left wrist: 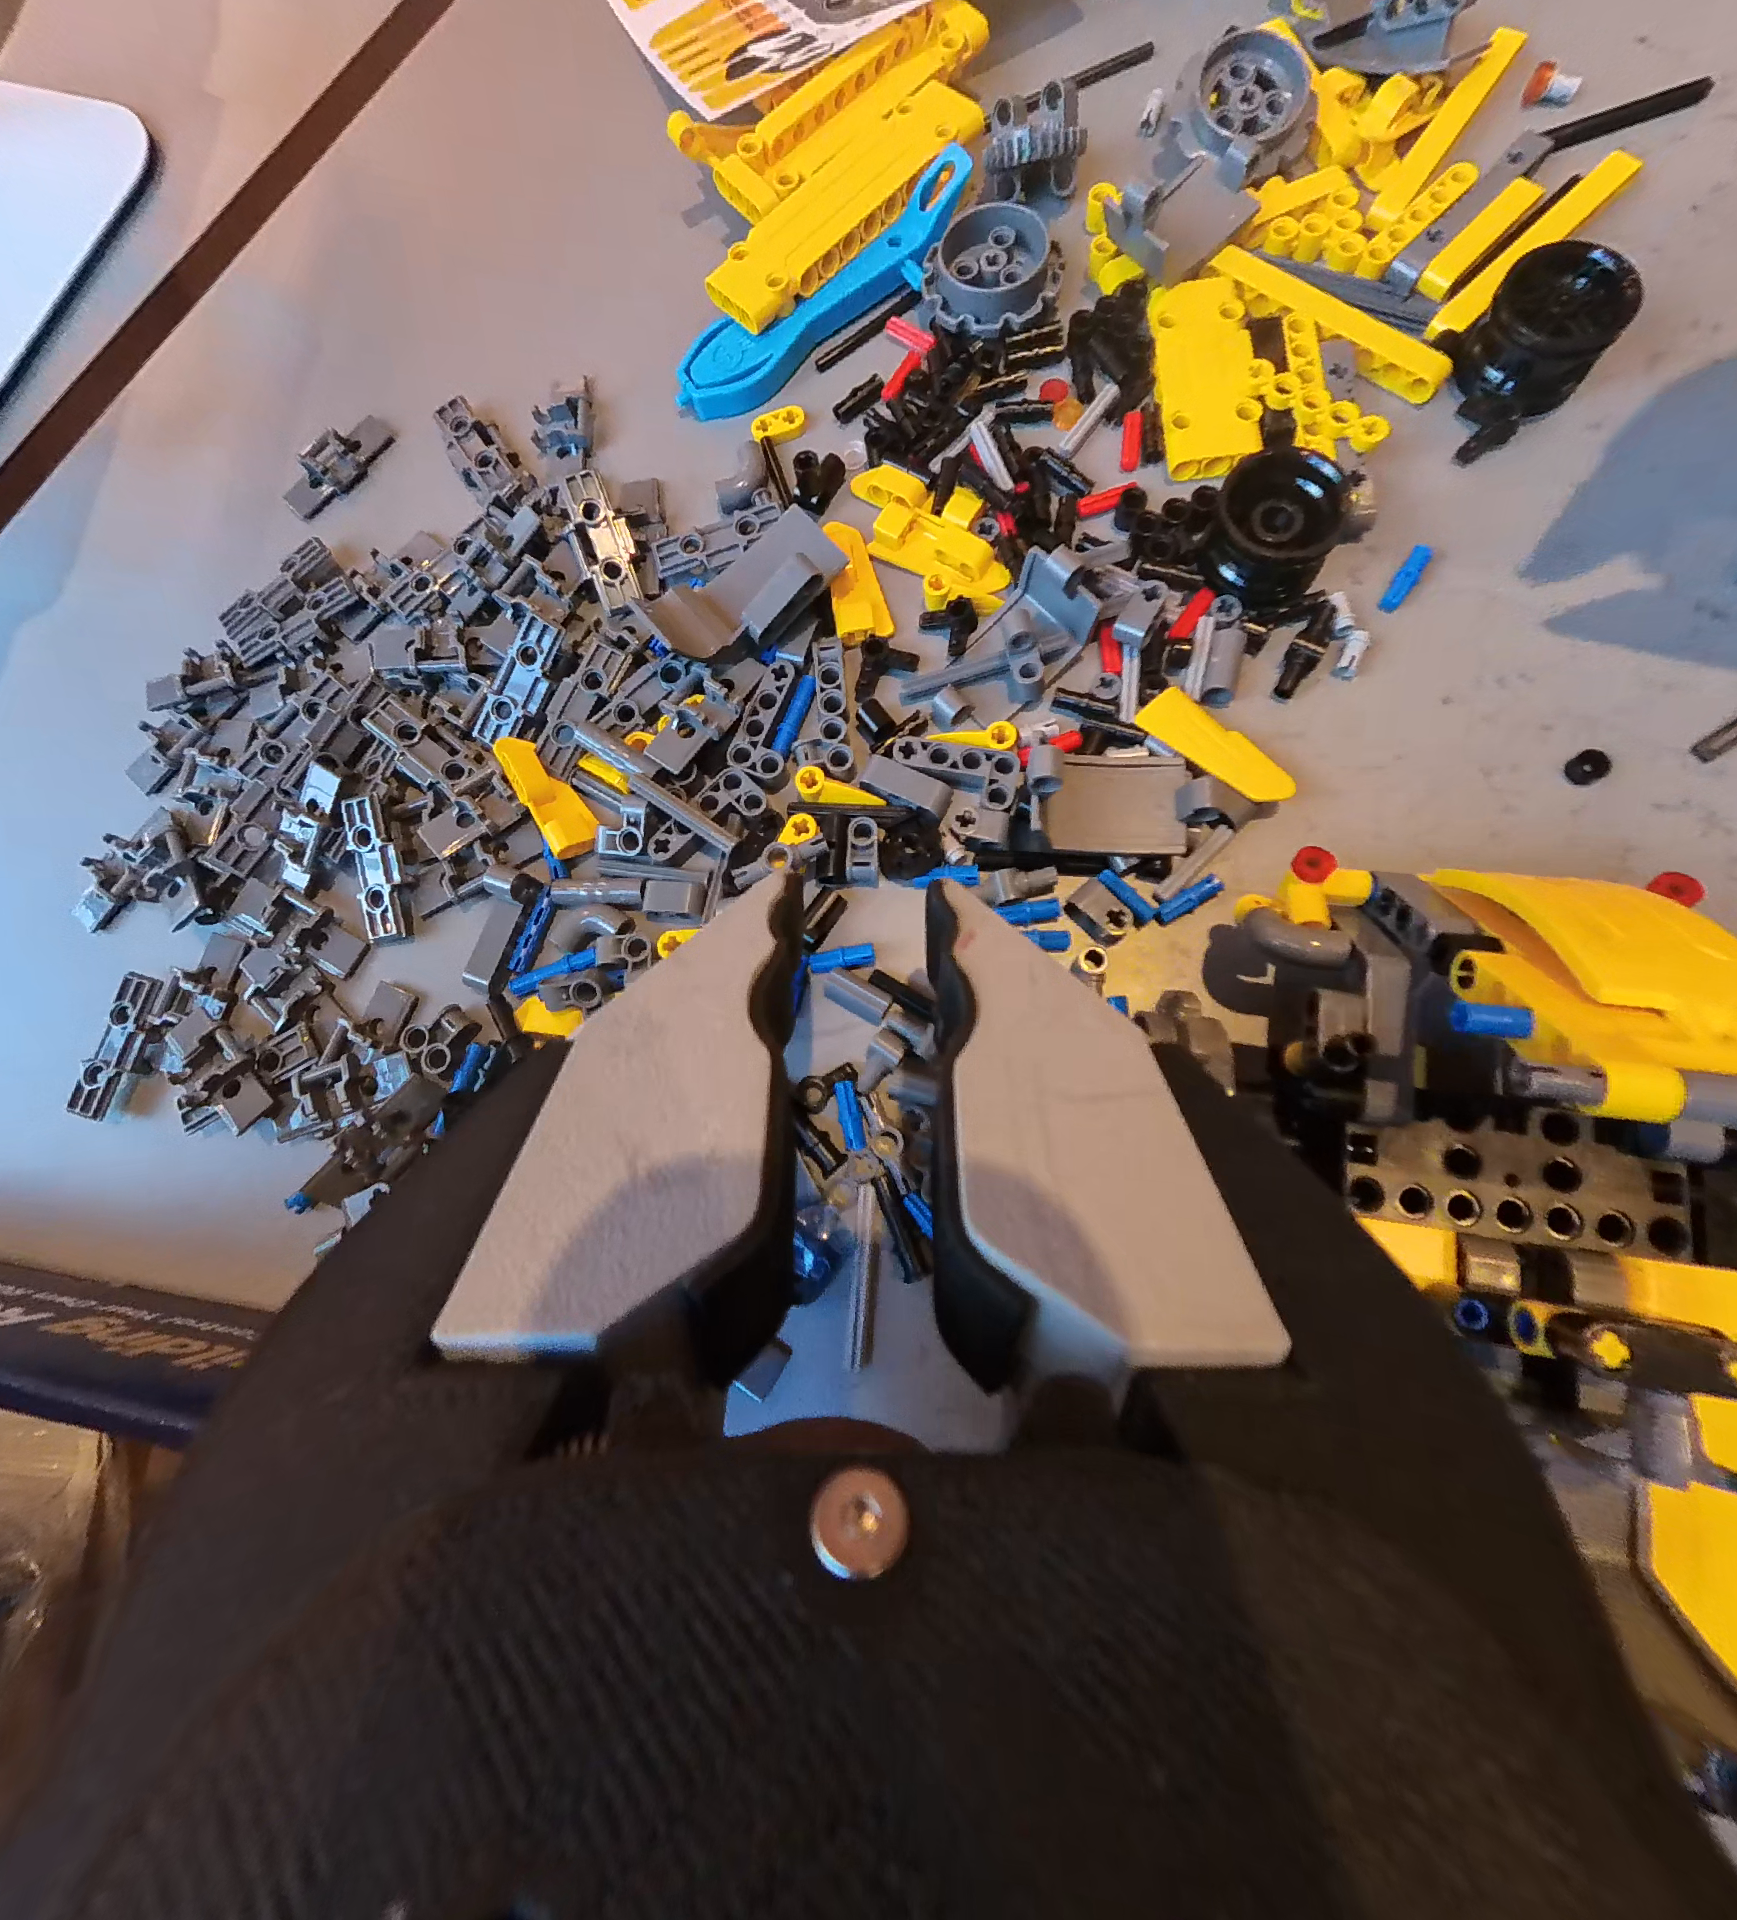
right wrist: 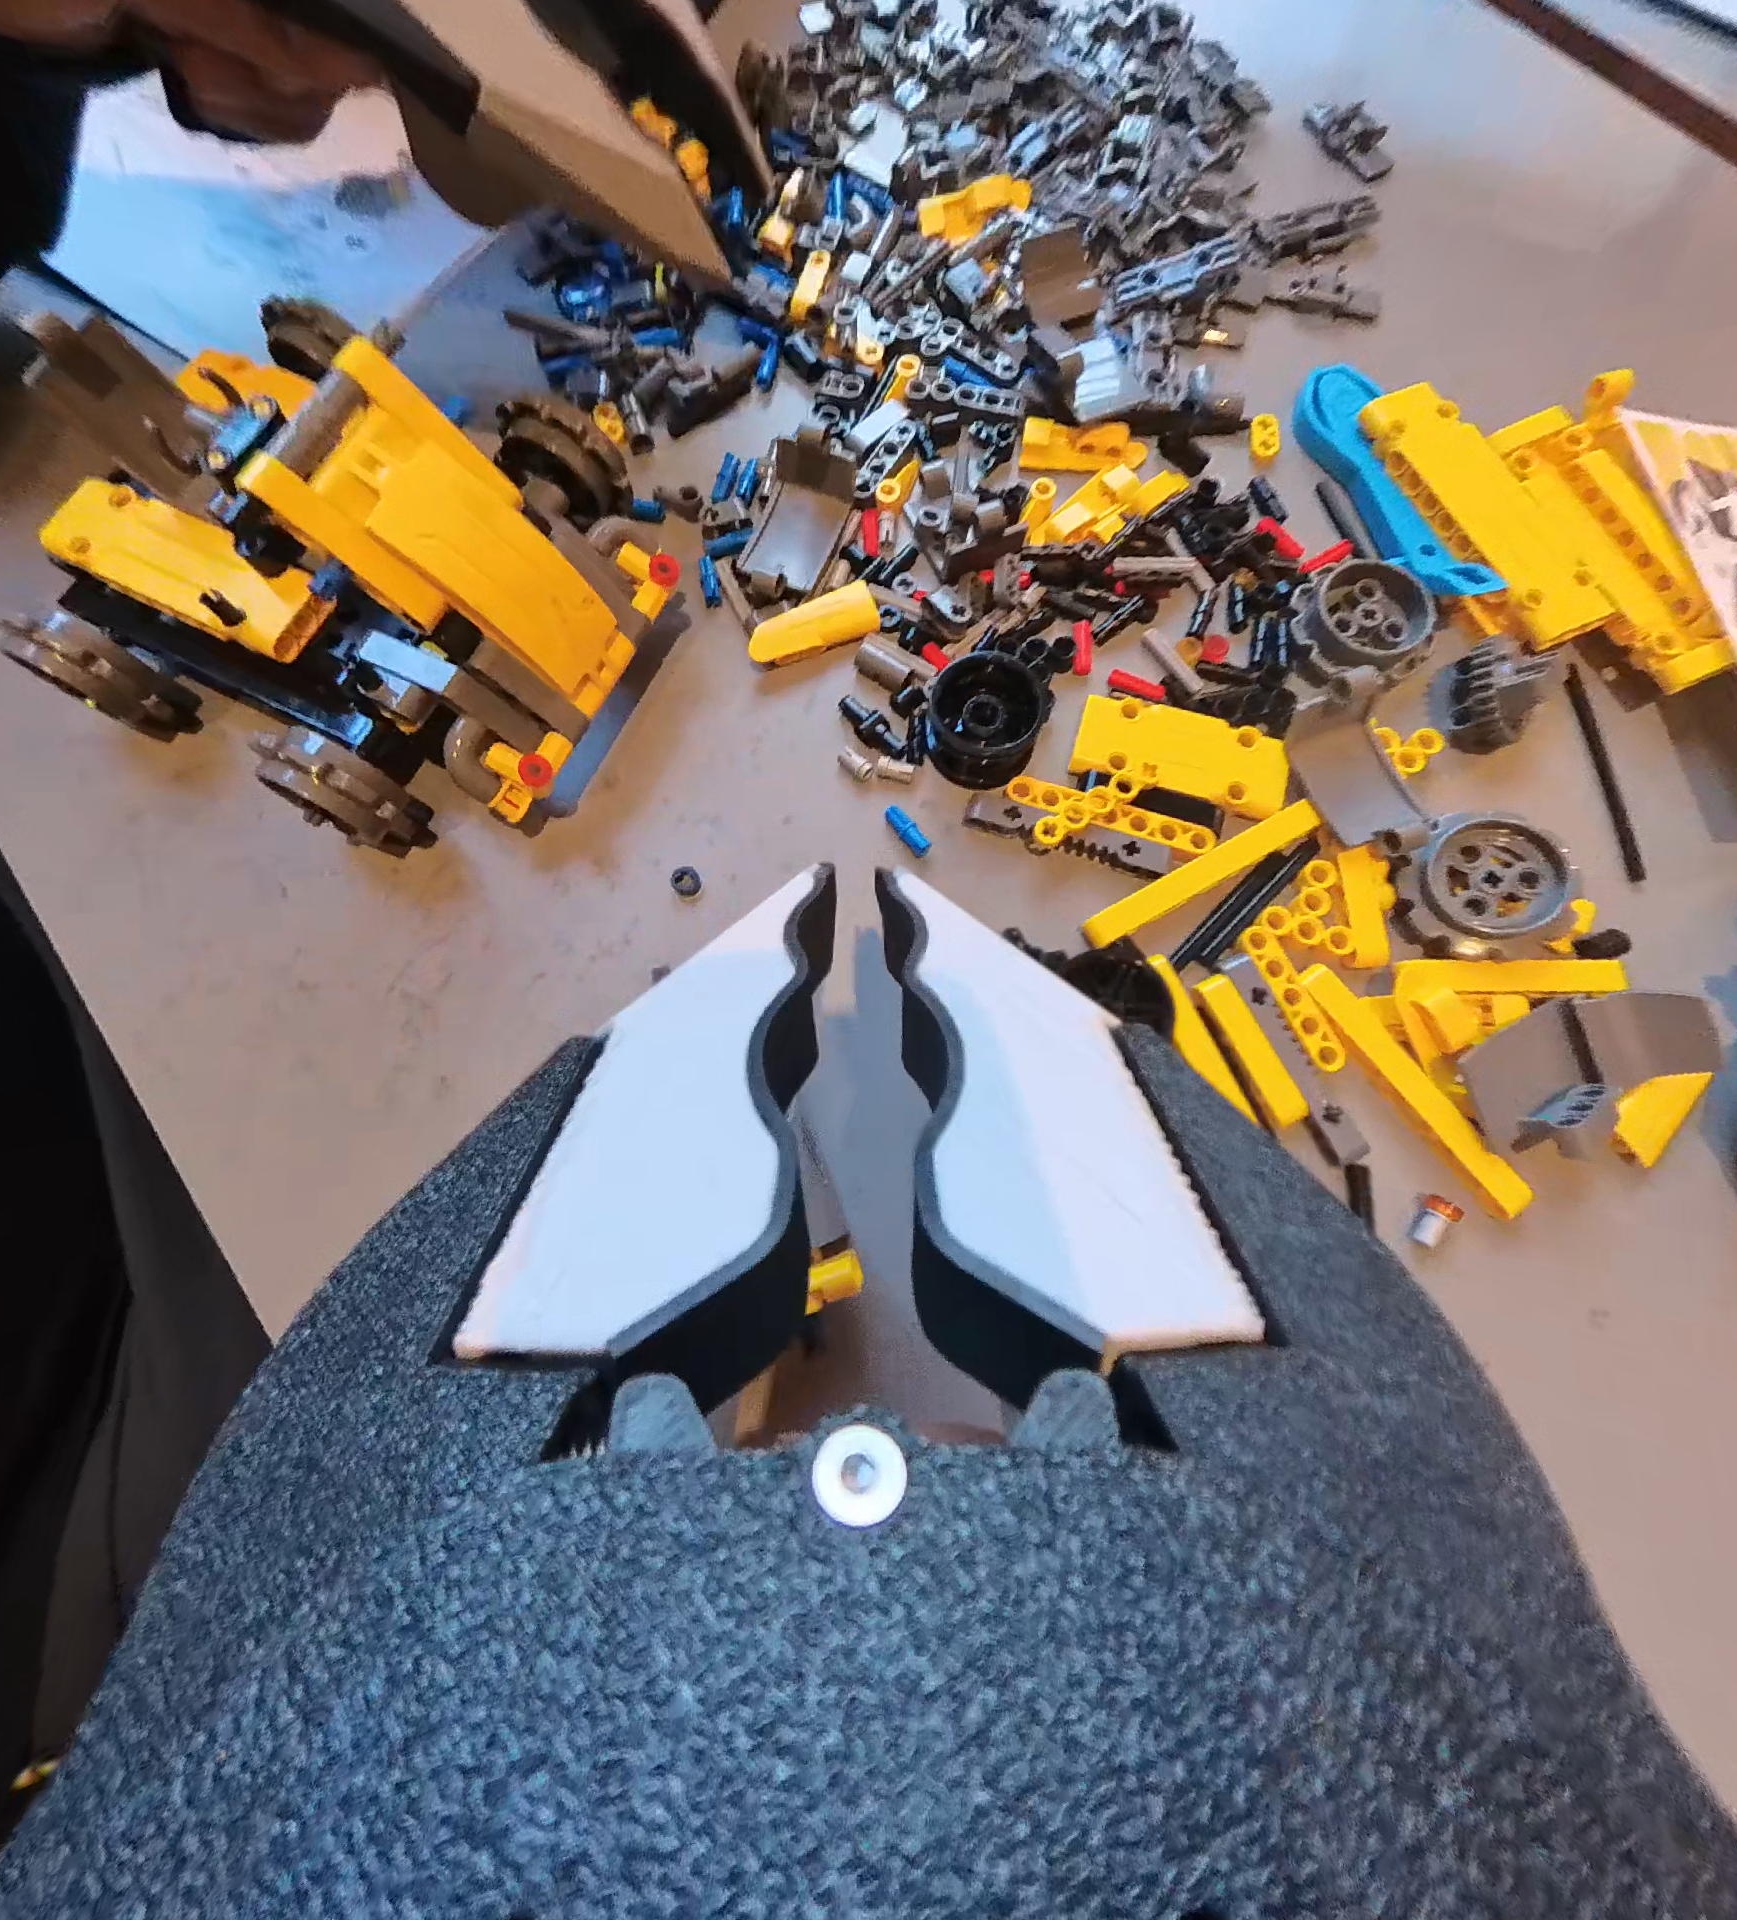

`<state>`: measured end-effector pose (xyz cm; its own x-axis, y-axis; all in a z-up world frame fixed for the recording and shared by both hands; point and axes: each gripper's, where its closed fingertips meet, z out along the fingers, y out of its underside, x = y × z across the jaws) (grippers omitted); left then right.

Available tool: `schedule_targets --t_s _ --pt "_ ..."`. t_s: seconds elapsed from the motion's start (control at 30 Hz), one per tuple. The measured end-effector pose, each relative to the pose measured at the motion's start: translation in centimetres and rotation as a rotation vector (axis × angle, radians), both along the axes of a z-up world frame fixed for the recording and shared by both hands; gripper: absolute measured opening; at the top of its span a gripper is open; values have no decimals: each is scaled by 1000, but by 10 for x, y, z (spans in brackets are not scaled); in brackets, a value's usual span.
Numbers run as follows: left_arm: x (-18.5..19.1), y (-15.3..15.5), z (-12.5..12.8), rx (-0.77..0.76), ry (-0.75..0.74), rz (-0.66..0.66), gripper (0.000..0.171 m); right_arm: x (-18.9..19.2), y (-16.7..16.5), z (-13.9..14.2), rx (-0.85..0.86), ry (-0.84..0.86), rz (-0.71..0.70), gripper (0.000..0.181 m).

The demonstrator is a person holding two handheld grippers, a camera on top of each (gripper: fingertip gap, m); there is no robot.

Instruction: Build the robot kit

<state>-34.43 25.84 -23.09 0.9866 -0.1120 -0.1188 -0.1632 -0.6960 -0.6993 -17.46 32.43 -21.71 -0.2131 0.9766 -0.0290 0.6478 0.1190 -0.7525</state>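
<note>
The brick pile covers the table ahead of you in the left wrist view — grey links to the left, yellow beams far right. Your left gripper hangs over blue pins, jaws parted a little, gripping nothing. A half-built yellow vehicle sits just right.

In the right wrist view, your right gripper hovers over bare table — jaws nearly closed, empty. The vehicle stands left, the pile beyond, a black wheel nearest.

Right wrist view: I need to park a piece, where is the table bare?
Bare table lies between the yellow vehicle and the right gripper. Only a small black ring sits there. Right of the fingertips, yellow beams crowd it.
</note>
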Motion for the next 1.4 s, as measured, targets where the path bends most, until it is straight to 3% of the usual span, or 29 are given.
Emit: schedule_targets --t_s 0.3,0.73,1.0,1.4 --pt "3 0 0 -2 9 -10 22 -8 -36 -40 29 -170 163 12" --pt "1 -1 2 4 9 -6 22 -12 -55 -61 29 -284 265 8" --pt "2 -1 2 2 9 -8 22 3 -48 -61 46 -340 270 8" --pt "1 0 -1 -6 6 -7 22 14 -39 -43 25 -295 225 14"
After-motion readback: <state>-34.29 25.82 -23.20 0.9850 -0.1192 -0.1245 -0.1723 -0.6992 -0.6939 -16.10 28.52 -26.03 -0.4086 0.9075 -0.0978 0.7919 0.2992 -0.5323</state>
